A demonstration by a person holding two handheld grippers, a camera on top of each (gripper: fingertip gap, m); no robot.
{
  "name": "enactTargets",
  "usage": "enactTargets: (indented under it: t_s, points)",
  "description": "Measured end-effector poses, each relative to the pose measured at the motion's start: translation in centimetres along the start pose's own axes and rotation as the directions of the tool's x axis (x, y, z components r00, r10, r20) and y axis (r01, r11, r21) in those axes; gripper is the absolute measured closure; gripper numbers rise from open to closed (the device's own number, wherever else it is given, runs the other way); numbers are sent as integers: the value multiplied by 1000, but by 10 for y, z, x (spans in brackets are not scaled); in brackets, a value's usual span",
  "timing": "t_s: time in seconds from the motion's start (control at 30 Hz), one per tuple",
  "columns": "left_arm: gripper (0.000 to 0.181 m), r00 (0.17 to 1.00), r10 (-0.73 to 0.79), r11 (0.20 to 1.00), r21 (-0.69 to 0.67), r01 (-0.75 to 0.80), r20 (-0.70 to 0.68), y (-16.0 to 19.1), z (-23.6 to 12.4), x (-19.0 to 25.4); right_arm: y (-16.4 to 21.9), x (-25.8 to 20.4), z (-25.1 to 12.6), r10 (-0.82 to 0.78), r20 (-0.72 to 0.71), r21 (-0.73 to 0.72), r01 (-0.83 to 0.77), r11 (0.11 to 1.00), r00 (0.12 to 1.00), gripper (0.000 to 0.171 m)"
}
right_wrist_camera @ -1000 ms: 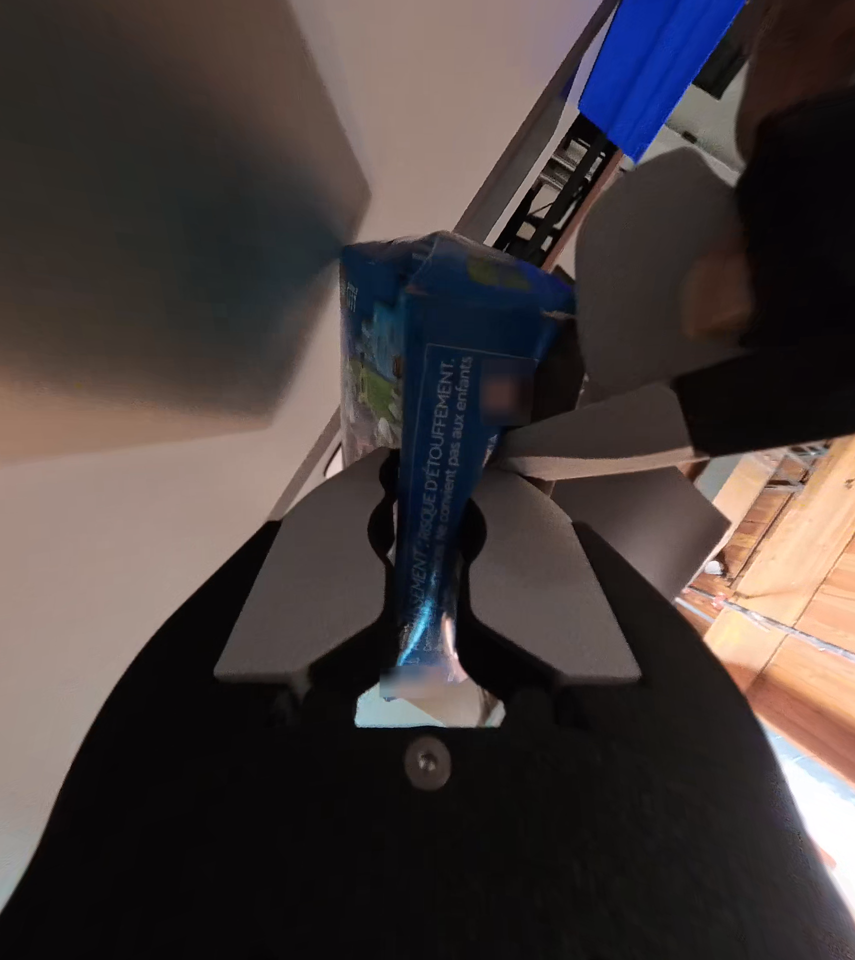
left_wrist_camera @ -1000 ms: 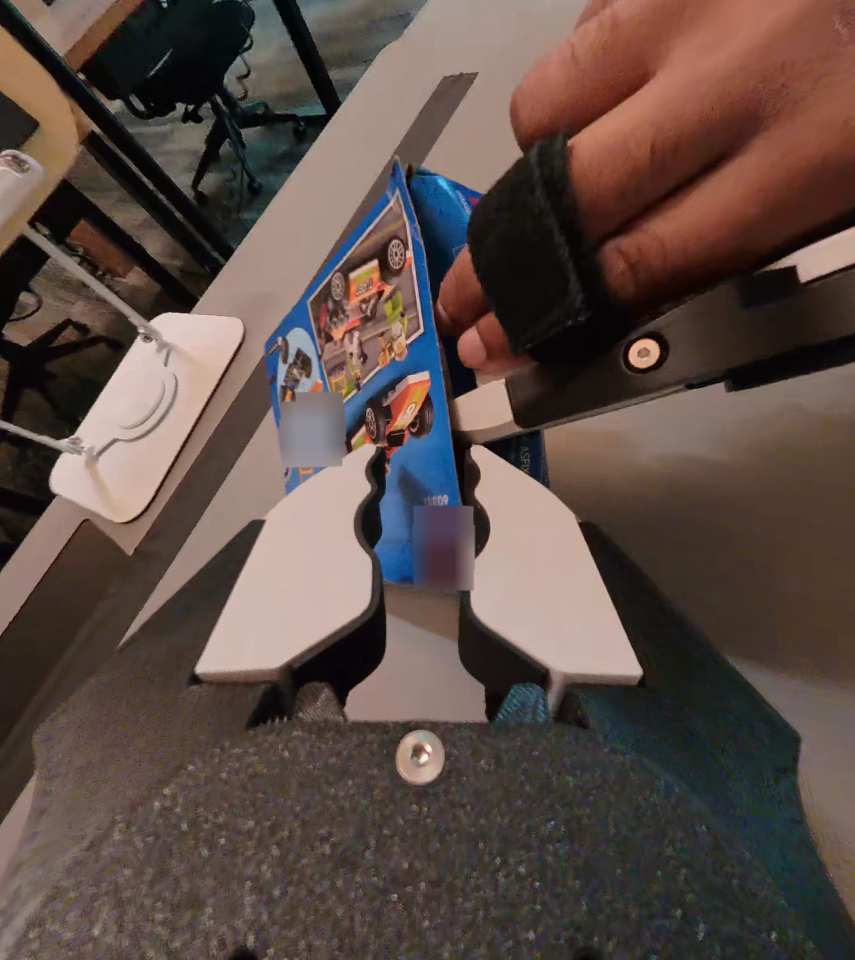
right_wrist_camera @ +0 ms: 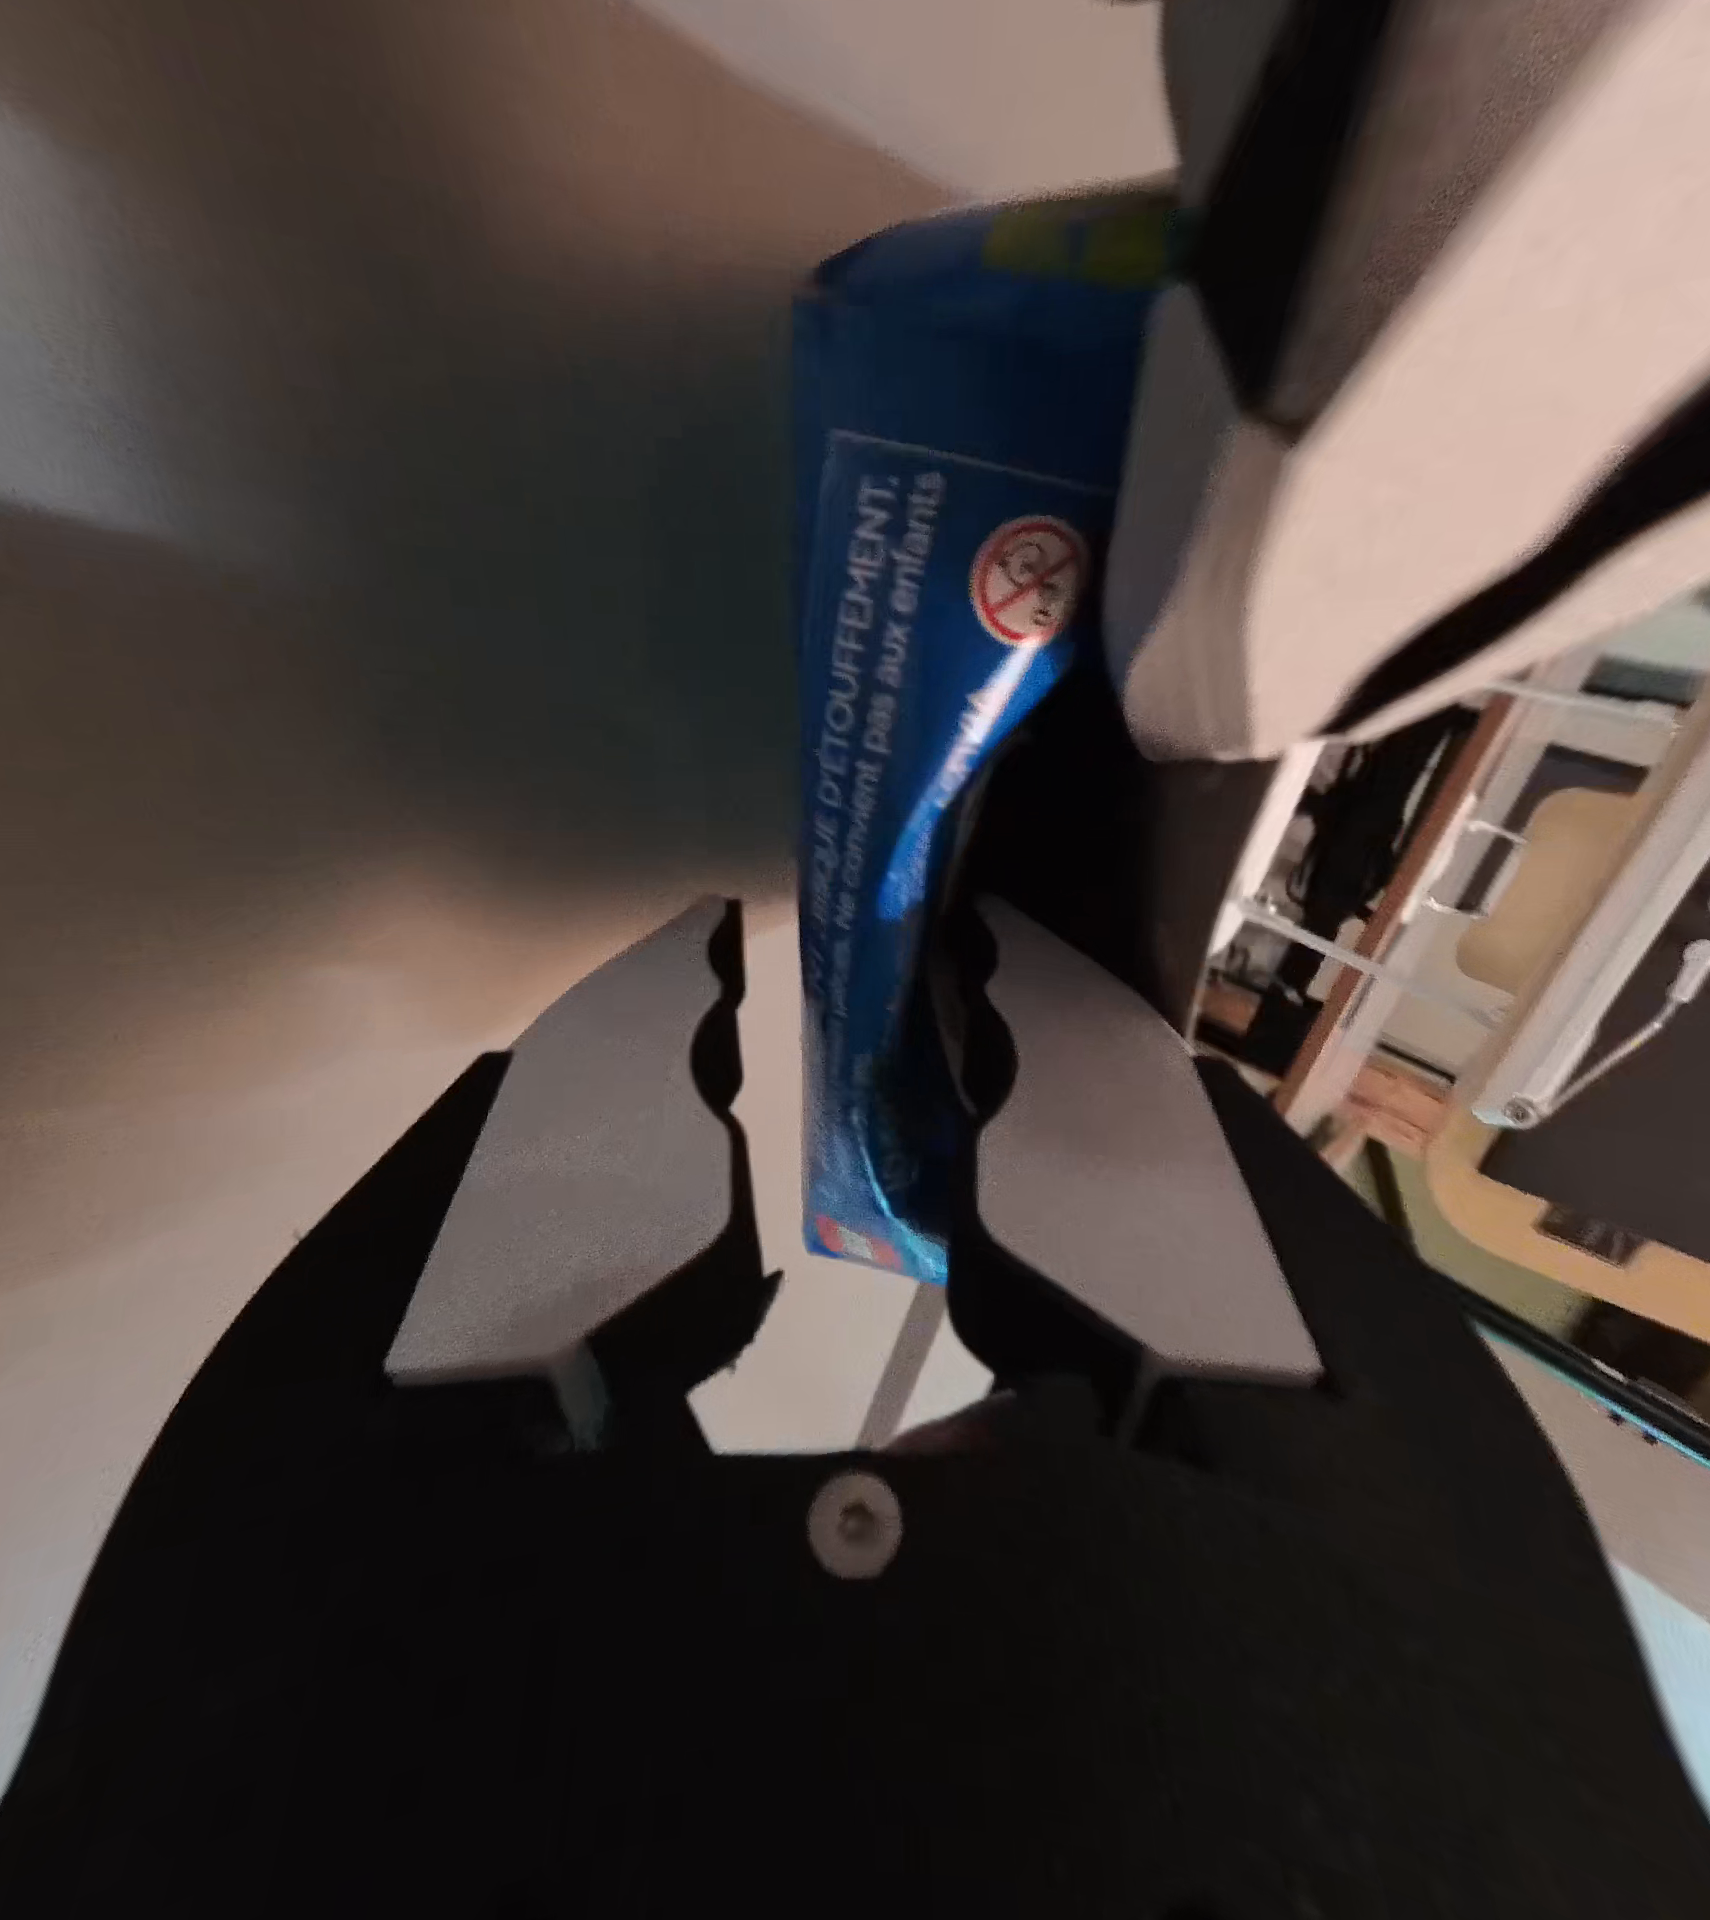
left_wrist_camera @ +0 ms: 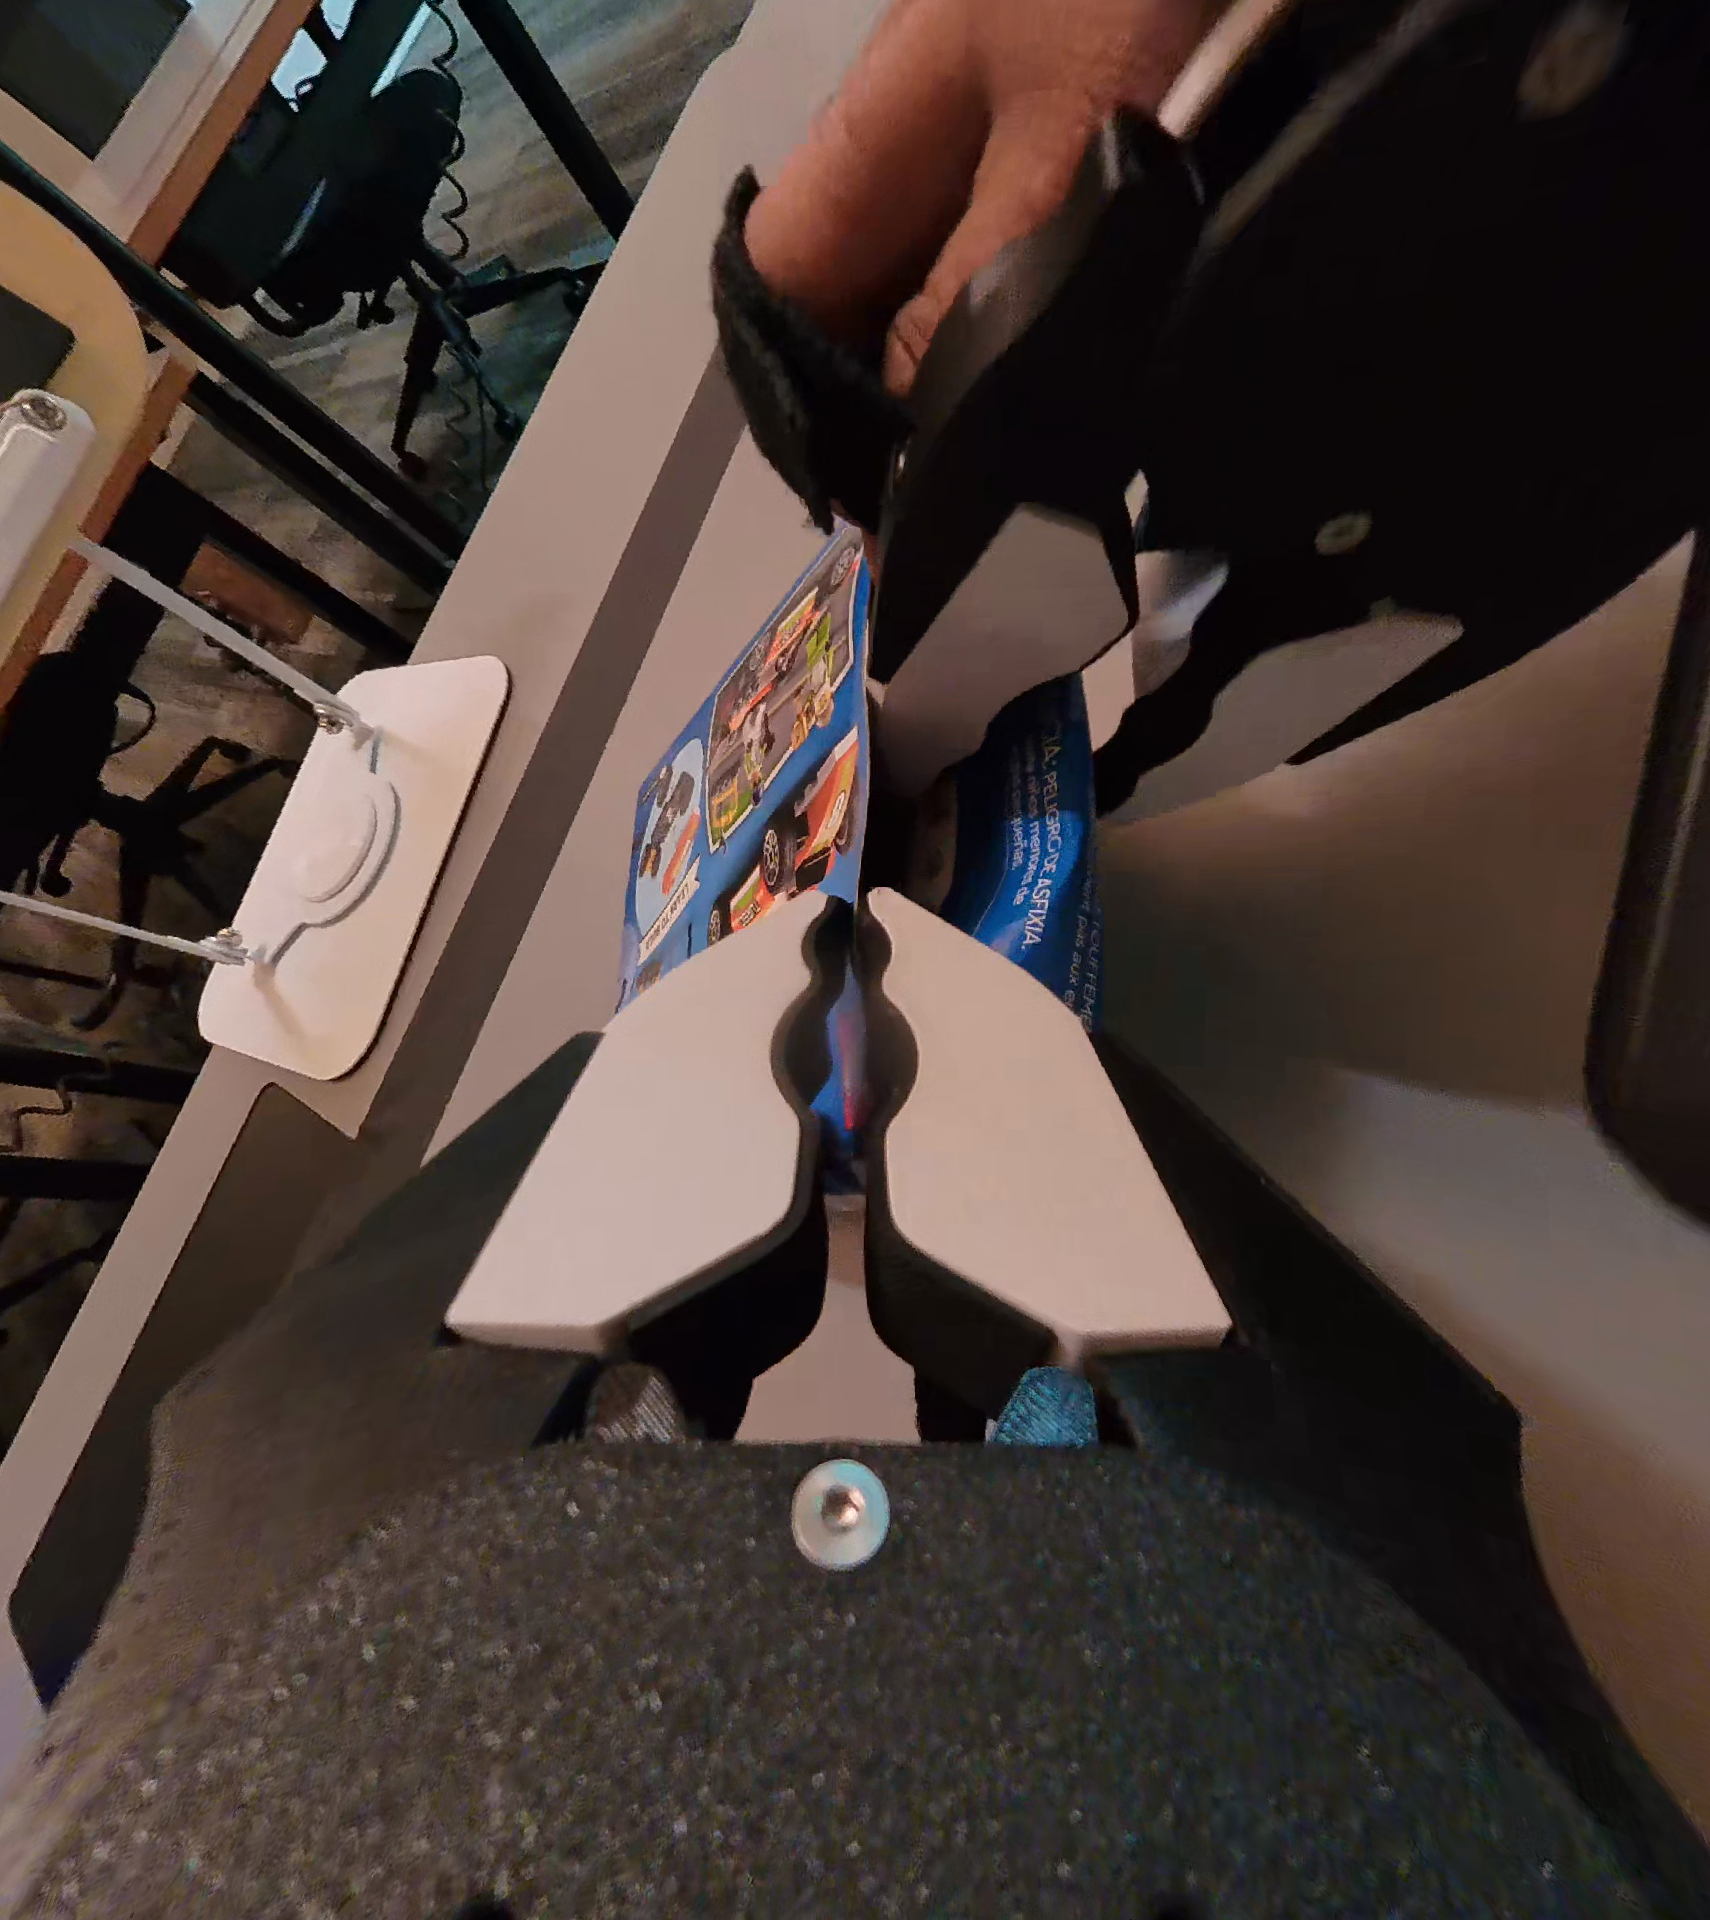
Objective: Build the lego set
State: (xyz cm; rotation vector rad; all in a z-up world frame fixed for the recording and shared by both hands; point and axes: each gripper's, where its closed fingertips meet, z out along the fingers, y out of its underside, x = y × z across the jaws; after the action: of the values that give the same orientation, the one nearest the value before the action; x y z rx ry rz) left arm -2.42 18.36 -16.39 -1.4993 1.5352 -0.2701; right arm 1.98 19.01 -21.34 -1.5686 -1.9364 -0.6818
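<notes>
My left tongs (left_wrist_camera: 856,914) pinch the blue bag (left_wrist_camera: 757,790) edge, its length running straight ahead, while my right tongs (right_wrist_camera: 856,914) stand spread around its flap.

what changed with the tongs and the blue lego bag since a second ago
The right tongs have opened and let go of the blue lego bag; its flap now sits loose between their spread jaws. The left tongs have closed tighter on the bag's printed side. The bag stays lifted above the table.

lego bag (left_wrist_camera: 757,790) between claws, above table (left_wrist_camera: 1350,935)
</notes>
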Motion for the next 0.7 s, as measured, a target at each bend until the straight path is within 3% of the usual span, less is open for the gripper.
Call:
enactTargets:
  t_s: [0.17, 0.33, 0.4, 0.57, 0.7]
  points:
    - [180, 1000, 14, 1000, -15, -14, -4, 12, 2, -2, -19, -5, -20, 144, 250, 260, -210, 943, 957, 150]
    - [179, 998, 62, 997, -52, -62, -9, 19, 15, 7, -17, -21, -19, 232, 466, 250, -378, 891, 854, 165]
    - [179, 997, 72, 995, -71, -71, 20, 23, 18, 3, -15, -13, -14, 276, 396, 250, -392, 886, 876, 160]
    - [180, 998, 42, 999, -37, -40, 49, 20, 12, -10, -13, 6, -5, 316, 23, 258, -311, 915, 948, 138]
    - [180, 999, 39, 999, -3, -39, 28, 11, 8, -7, -5, 8, 14, 141, -294, 82, -122, 989, 945, 112]
